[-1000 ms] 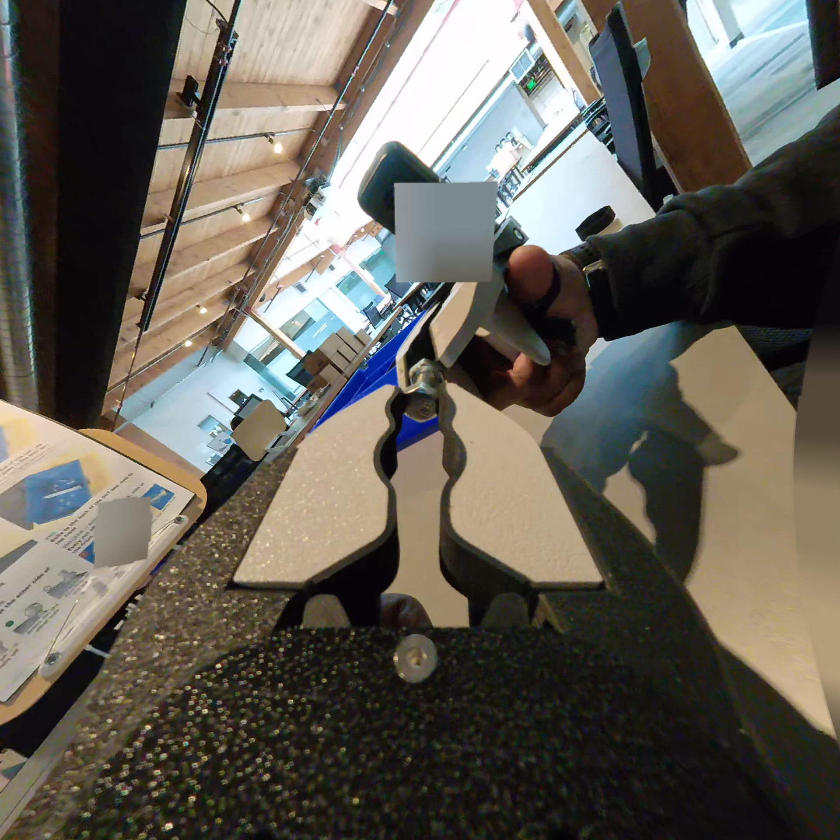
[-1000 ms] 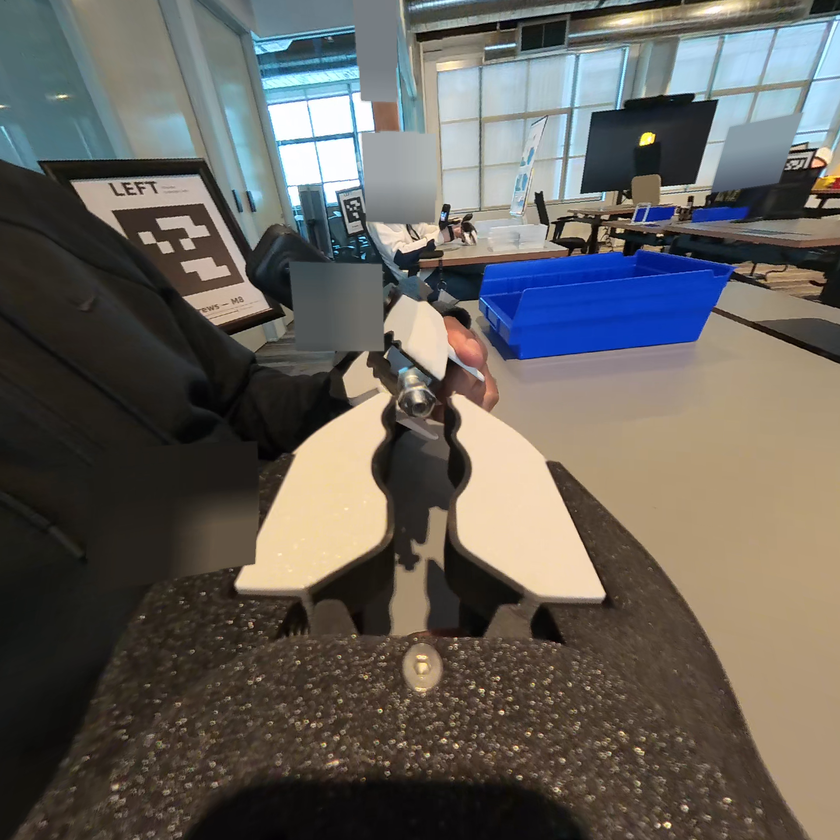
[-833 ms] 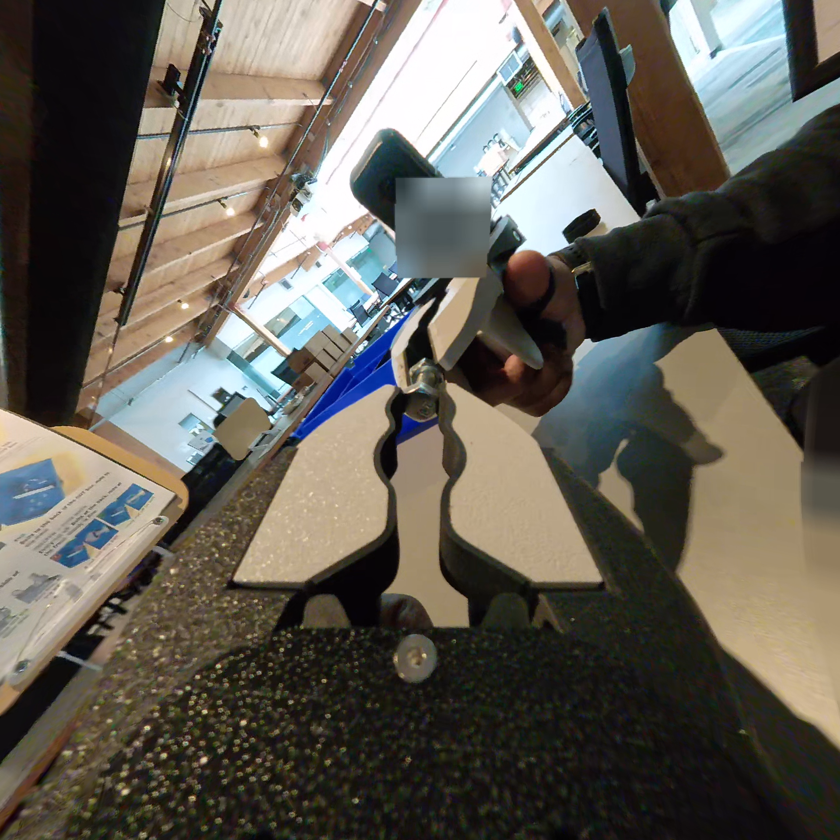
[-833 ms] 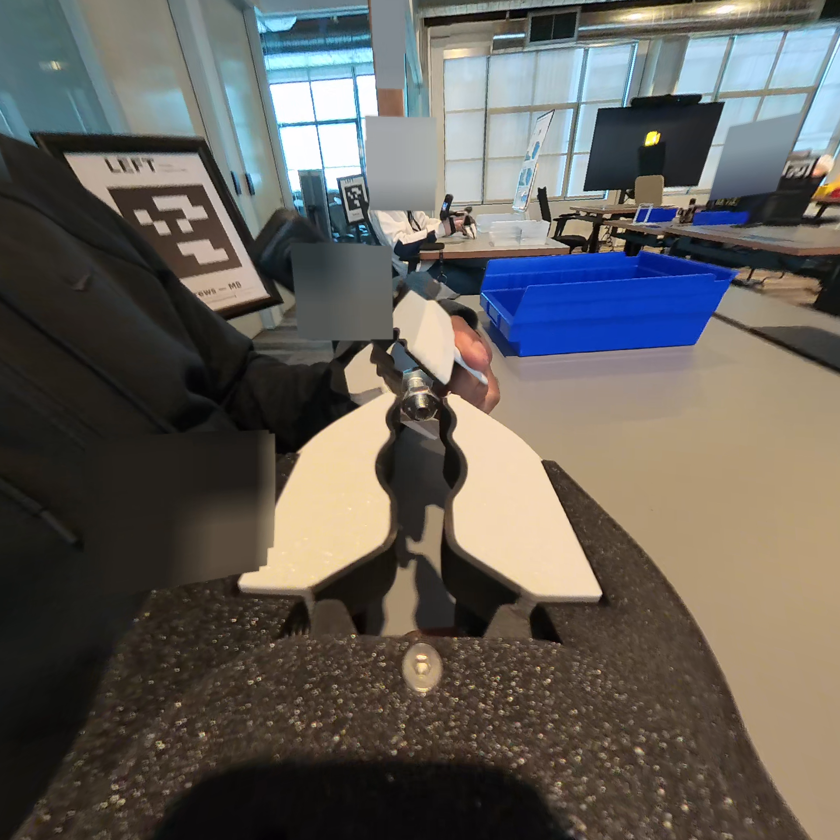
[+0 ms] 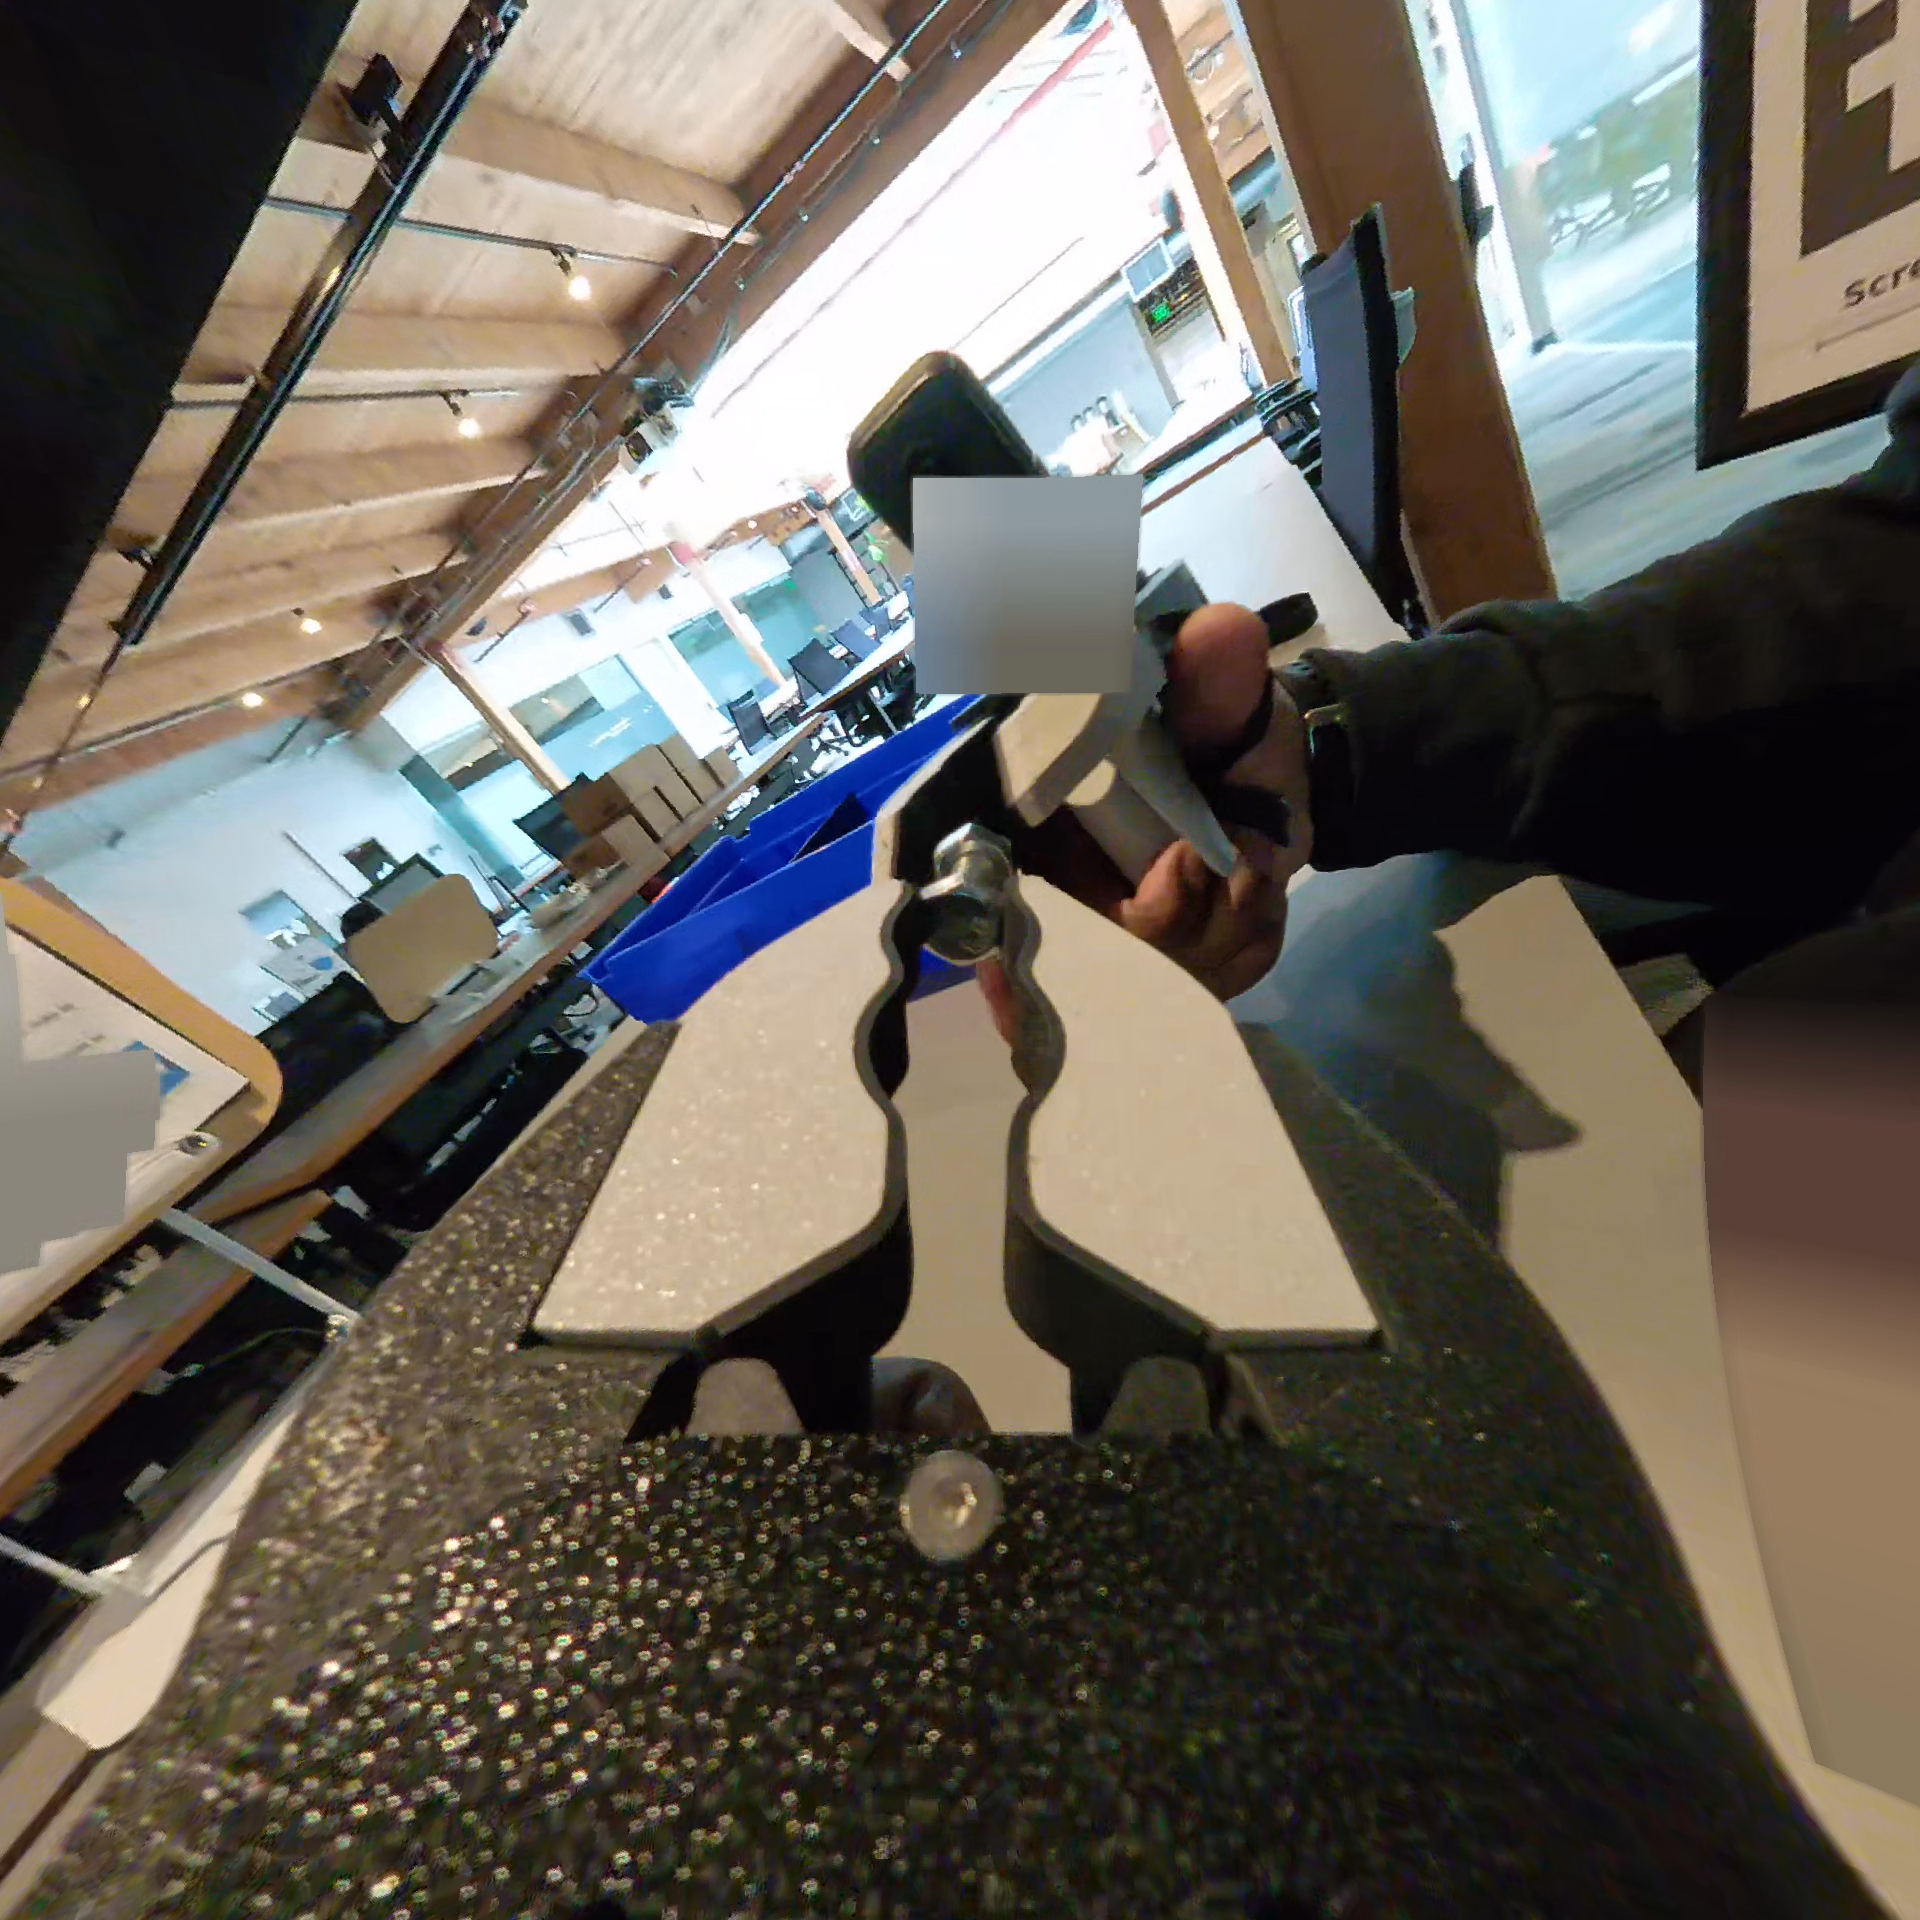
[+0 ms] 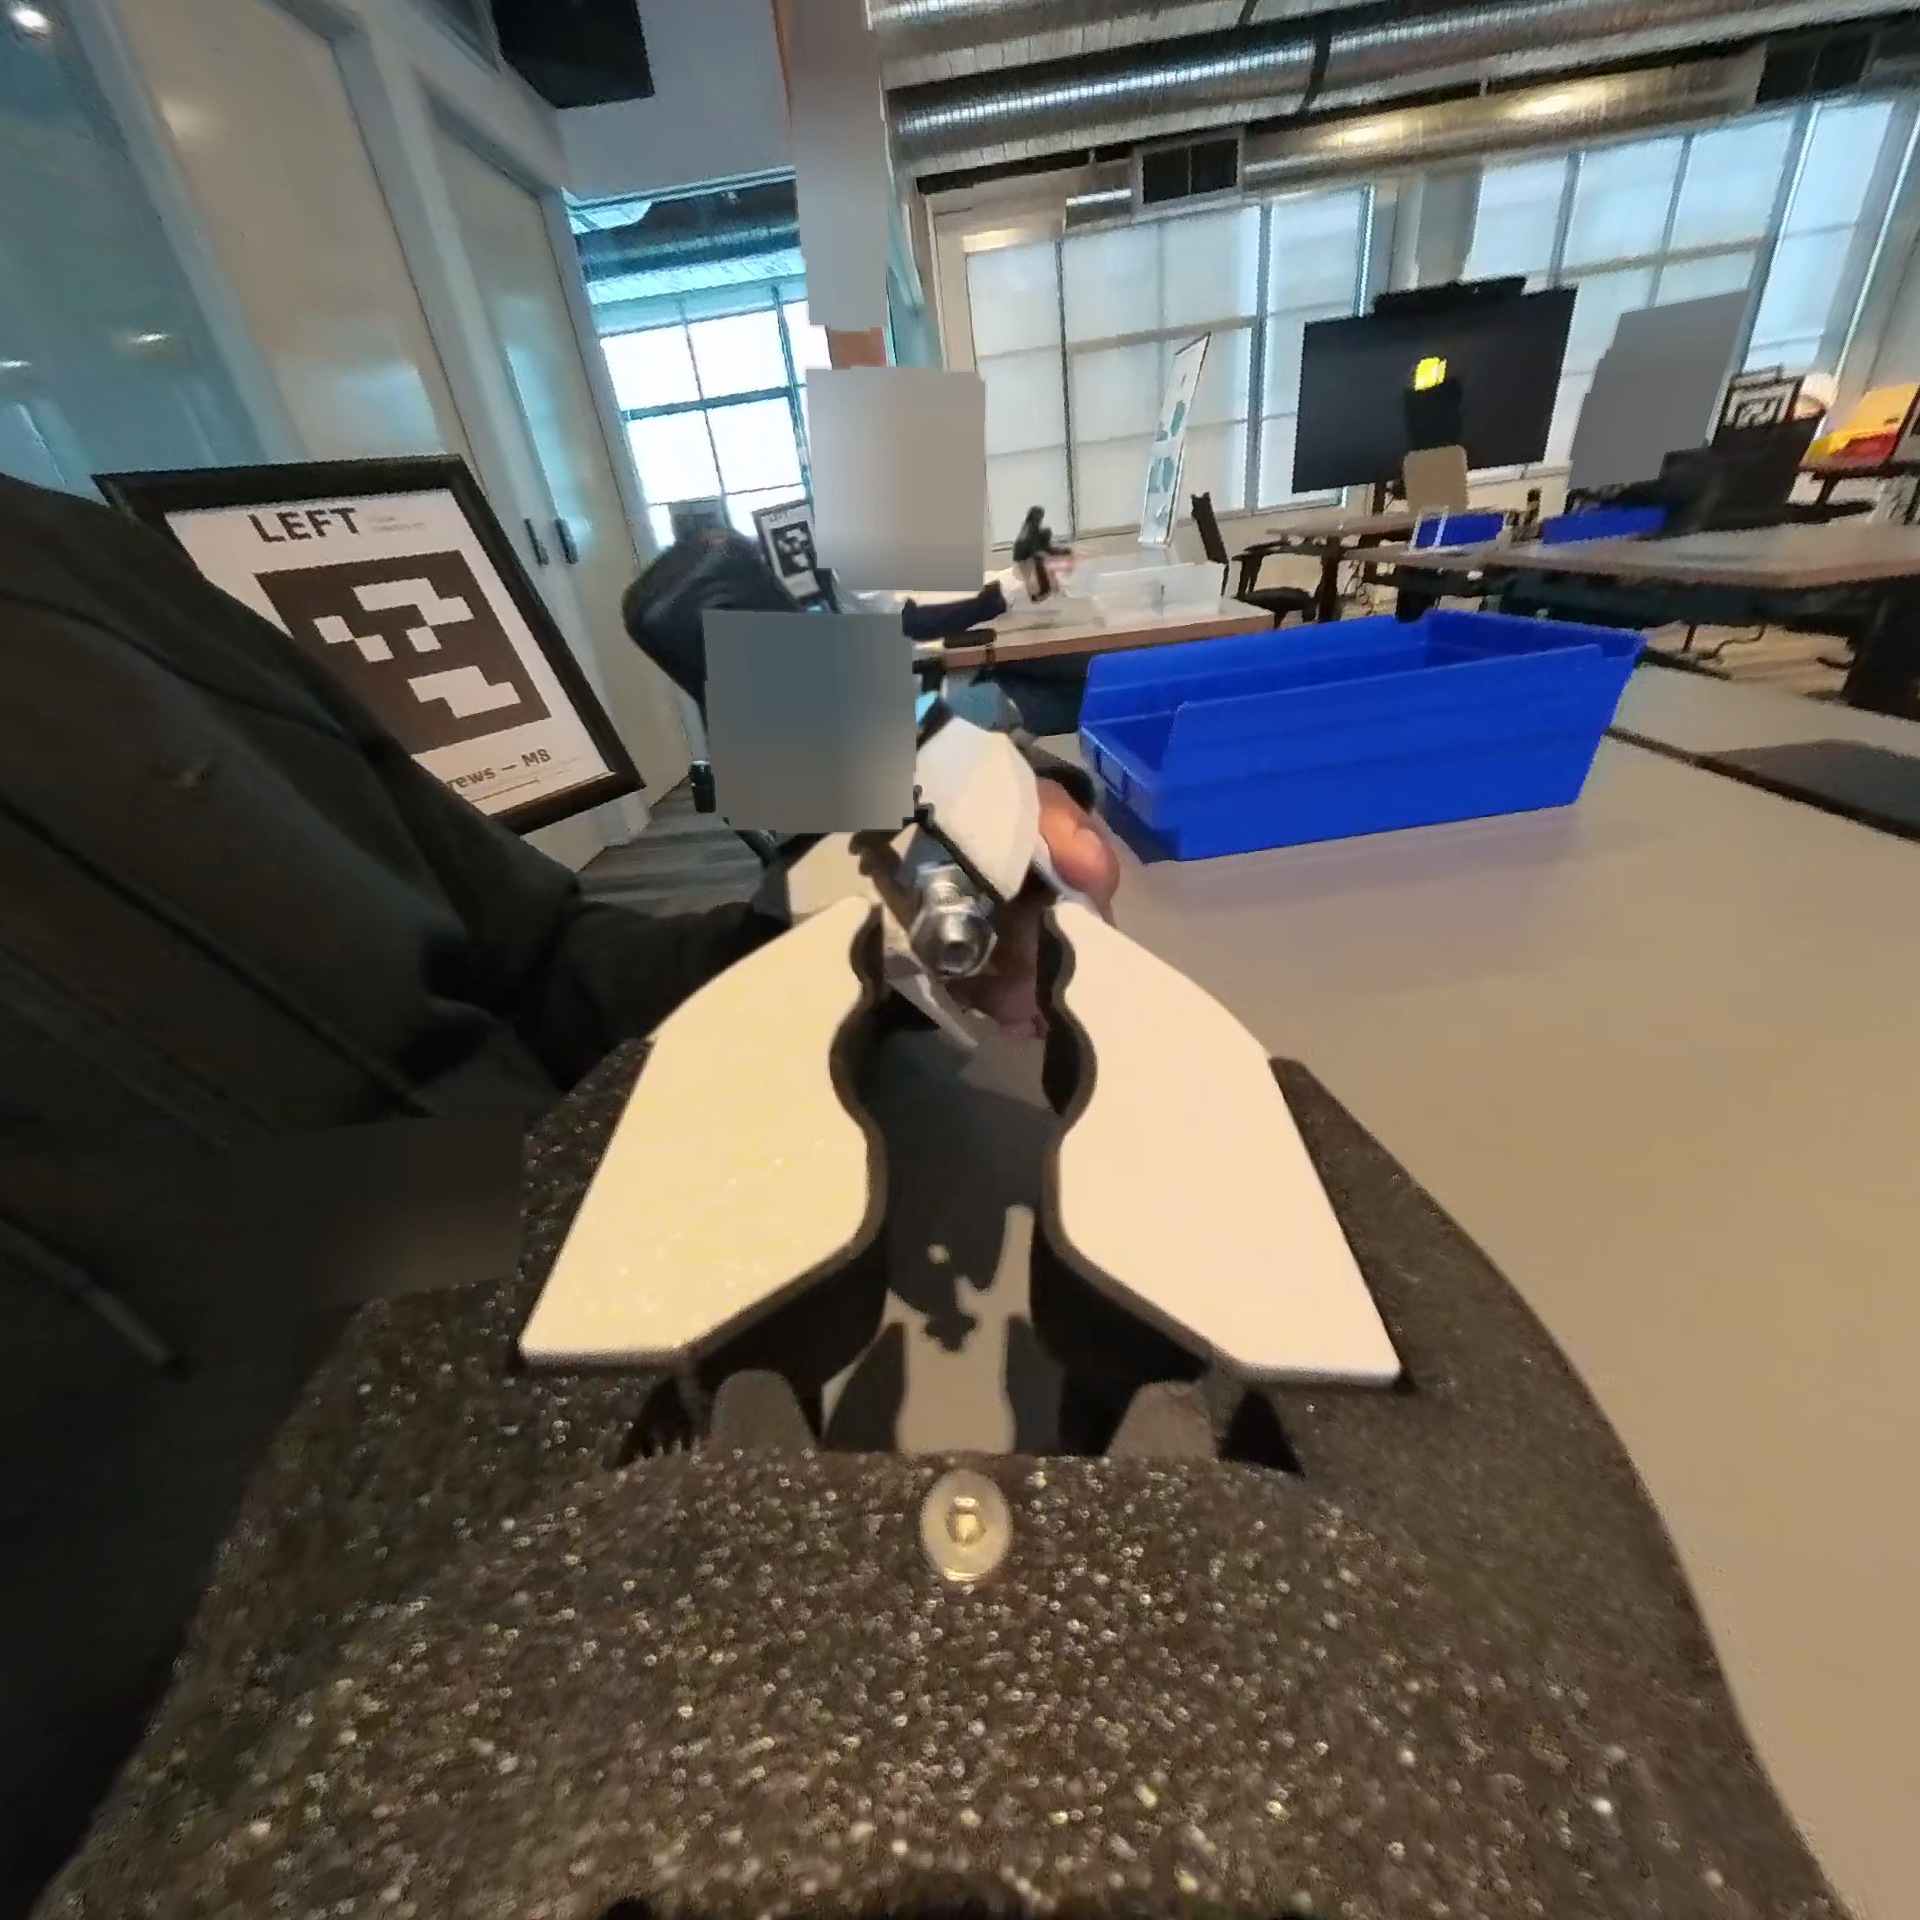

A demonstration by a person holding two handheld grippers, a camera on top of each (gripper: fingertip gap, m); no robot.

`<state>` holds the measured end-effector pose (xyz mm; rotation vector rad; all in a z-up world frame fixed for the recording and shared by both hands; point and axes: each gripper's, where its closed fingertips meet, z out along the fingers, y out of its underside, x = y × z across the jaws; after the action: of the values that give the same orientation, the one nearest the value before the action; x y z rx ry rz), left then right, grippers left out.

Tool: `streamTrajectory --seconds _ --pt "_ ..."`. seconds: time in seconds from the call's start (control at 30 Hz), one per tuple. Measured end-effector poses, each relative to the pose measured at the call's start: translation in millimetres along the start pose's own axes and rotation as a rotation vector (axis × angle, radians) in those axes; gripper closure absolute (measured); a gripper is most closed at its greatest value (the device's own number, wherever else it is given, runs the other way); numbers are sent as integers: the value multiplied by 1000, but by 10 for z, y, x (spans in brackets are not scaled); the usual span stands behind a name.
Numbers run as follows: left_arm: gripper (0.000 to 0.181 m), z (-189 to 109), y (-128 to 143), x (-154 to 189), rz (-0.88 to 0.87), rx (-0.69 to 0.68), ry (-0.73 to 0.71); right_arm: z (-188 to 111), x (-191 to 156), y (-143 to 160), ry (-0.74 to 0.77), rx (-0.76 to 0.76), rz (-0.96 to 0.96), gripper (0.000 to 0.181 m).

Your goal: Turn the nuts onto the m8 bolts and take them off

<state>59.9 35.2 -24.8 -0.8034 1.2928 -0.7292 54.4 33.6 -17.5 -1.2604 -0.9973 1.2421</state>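
Nut on the bolt, mid-turn, up in the air between both grippers

Near first: the left hand-held gripper (image 5: 961, 940) is clamped on the bolt (image 5: 964, 914), and the right hand-held gripper (image 6: 961, 940) has its fingers either side of the nut (image 6: 951, 920) but not clearly pinching it, so I can't tell its grip. Looks like threading is partway; on or off, can't say. Count: one bolt, one nut, two grippers, all above the desk (image 6: 1558, 1039). Farther back, one blue bin (image 6: 1351, 717) on the desk and one framed sign (image 6: 395, 634).
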Motion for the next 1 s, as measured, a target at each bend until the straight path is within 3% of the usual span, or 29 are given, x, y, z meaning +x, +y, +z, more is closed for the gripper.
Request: streamTrajectory --seconds 0.1,0.2,0.43,0.5,0.67,0.83,1.0 --pt "167 5 22 26 21 -13 11 13 1 53 -11 -36 15 165" --pt "167 -2 18 55 -38 -12 49 17 -19 84 6 -64 -102 165" --pt "167 -86 90 153 -680 6 328 74 -39 178 104 -102 -606 165" --pt "167 -92 90 99 -747 23 325 92 -4 170 147 -98 -665 164" --pt "167 -89 29 22 -515 45 213 65 -6 58 108 -42 -410 145" --pt "167 -88 -91 -38 -138 71 53 24 16 -10 48 -9 -140 145" --pt "167 -68 -93 -28 -34 61 15 -6 -3 -30 -7 4 -3 147"
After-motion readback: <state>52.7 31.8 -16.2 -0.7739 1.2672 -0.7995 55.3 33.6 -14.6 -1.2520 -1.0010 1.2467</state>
